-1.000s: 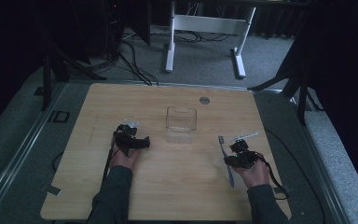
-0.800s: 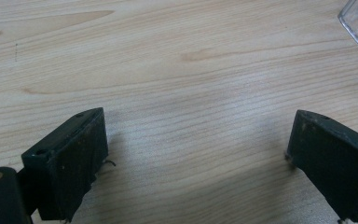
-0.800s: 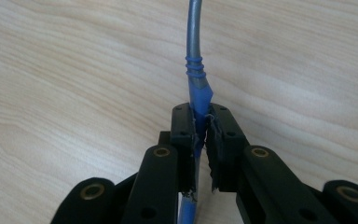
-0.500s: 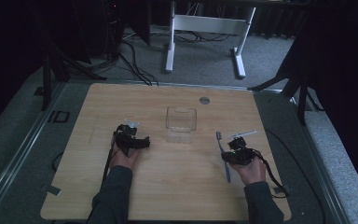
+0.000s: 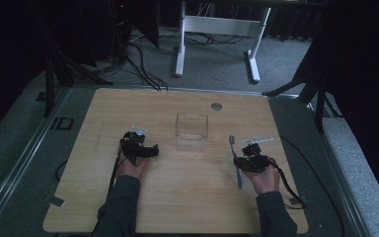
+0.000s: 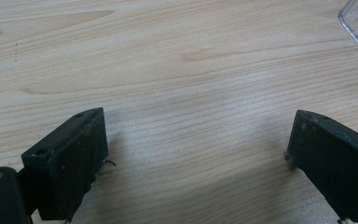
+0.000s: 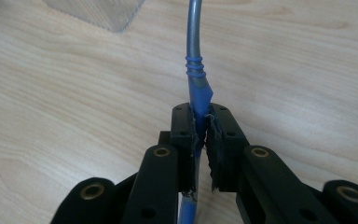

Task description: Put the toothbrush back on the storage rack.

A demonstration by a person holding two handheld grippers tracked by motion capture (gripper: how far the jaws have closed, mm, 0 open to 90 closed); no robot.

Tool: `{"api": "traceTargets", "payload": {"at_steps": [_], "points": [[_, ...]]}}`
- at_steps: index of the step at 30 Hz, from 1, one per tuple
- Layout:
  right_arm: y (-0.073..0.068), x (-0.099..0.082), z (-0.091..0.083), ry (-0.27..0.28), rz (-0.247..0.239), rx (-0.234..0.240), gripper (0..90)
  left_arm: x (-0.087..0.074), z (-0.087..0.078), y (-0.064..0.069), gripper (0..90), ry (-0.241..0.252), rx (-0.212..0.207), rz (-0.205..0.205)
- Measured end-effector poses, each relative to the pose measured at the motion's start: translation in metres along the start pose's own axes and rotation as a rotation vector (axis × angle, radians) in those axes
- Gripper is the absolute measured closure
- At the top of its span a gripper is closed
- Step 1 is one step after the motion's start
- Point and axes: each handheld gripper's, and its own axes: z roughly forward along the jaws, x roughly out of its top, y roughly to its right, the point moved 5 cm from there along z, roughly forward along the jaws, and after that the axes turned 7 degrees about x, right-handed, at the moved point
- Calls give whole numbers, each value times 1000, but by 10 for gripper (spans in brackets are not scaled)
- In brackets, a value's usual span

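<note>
Your right tool (image 7: 199, 128) is clamped on the blue toothbrush (image 7: 195, 60) handle, low over the surface (image 5: 187, 197), right of the clear container (image 5: 192, 131). Your left tool (image 6: 196, 154) rests wide open, holding nothing. Likely the grasp is done; placing the brush remains.

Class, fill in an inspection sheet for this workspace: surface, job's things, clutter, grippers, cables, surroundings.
Surface: light wooden table, round grommet near far edge.
Job's things: clear square plastic container mid-table; blue-handled toothbrush, head pointing away from the person.
Clutter: nothing seen.
Grippers: left gripper open over bare wood; right gripper shut on the toothbrush handle.
Cables: one trails from each gripper; more on the floor beyond.
Surroundings: grey carpet, white desk frame, dark stands.
</note>
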Motion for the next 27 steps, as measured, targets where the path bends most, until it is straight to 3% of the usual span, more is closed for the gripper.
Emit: {"api": "traceTargets", "payload": {"at_steps": [9, 27], "points": [[3, 7, -4, 70, 14, -12, 816, 0, 0, 0, 50, -1, 0, 1], [6, 16, -2, 143, 23, -29, 816, 0, 0, 0, 50, -1, -1, 3]]}}
